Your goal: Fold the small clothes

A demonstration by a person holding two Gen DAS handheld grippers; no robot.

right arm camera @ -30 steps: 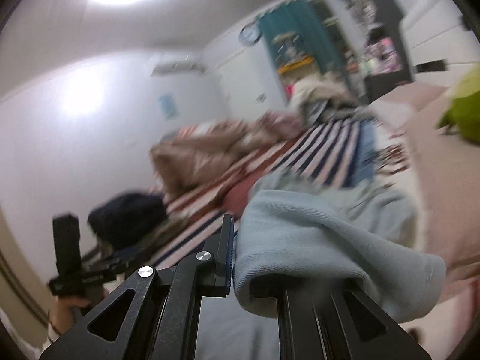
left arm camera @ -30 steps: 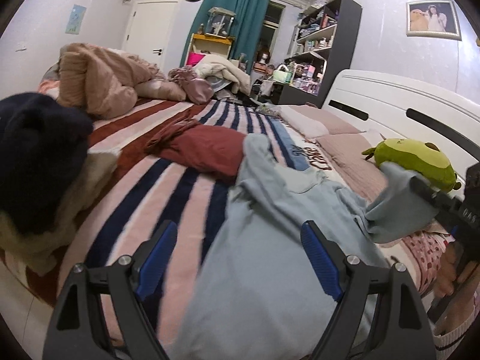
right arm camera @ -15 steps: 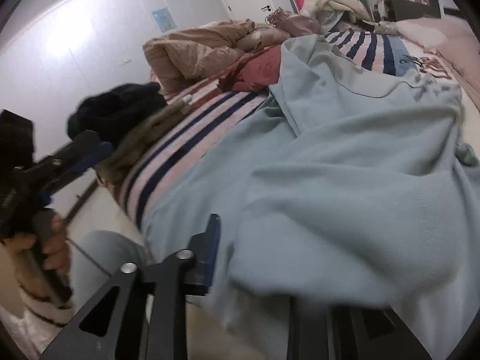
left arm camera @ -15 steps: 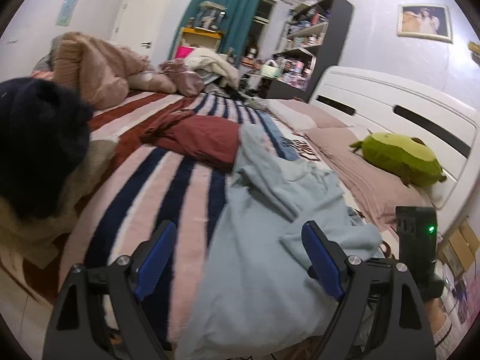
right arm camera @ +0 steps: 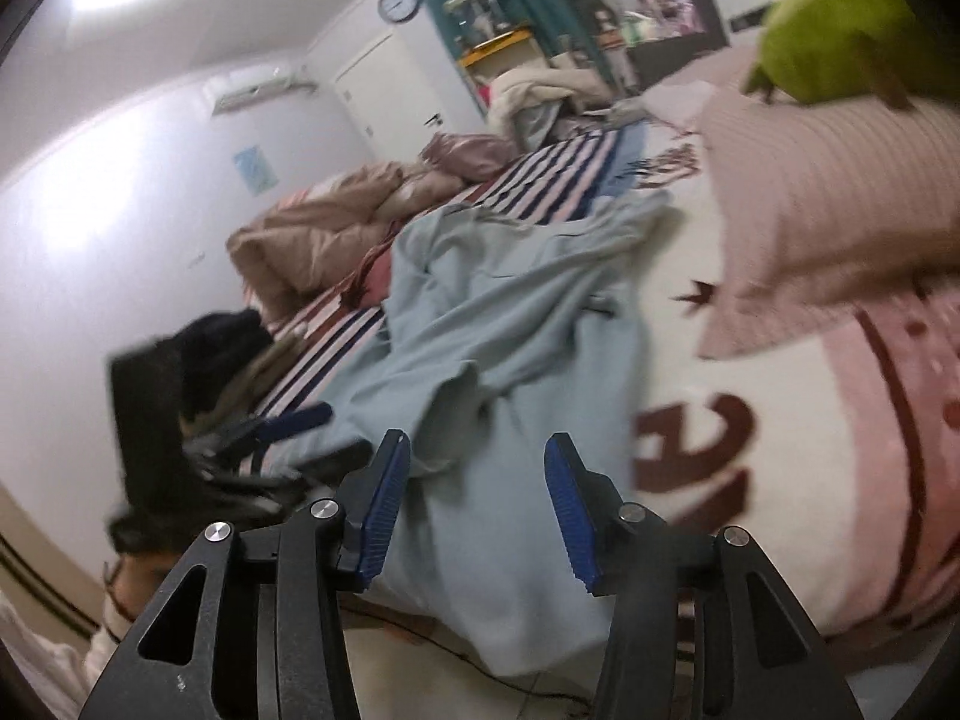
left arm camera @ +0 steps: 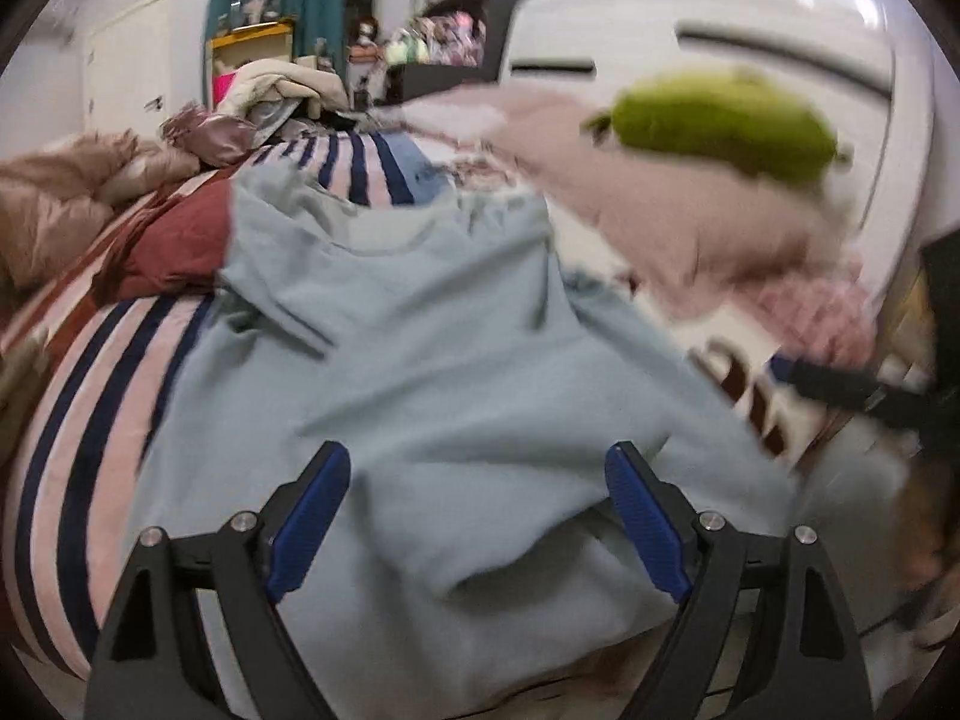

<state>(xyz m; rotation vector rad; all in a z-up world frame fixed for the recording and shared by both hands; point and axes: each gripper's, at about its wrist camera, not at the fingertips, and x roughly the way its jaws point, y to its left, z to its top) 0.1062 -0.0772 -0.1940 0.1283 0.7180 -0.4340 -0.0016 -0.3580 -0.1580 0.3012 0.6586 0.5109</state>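
Note:
A light blue garment (left arm camera: 432, 360) lies crumpled on the striped bed, its near edge hanging over the bed's side. It also shows in the right wrist view (right arm camera: 516, 324). My left gripper (left arm camera: 477, 516) is open and empty, just above the garment's near edge. My right gripper (right arm camera: 477, 510) is open and empty, over the garment's right part near the bed edge. The right gripper also shows at the right of the left wrist view (left arm camera: 840, 384), and the left gripper at the left of the right wrist view (right arm camera: 282, 426). Both views are motion-blurred.
A dark red garment (left arm camera: 174, 234) lies beyond the blue one. A green plush toy (left arm camera: 720, 120) rests on a pink pillow (right arm camera: 828, 192) by the white headboard. A tan duvet (right arm camera: 312, 240) and a dark clothes pile (right arm camera: 222, 348) sit at the left.
My right gripper has let go of the blue garment and opened; the cloth has dropped flat on the bed. My left gripper has swung right and closer to the garment.

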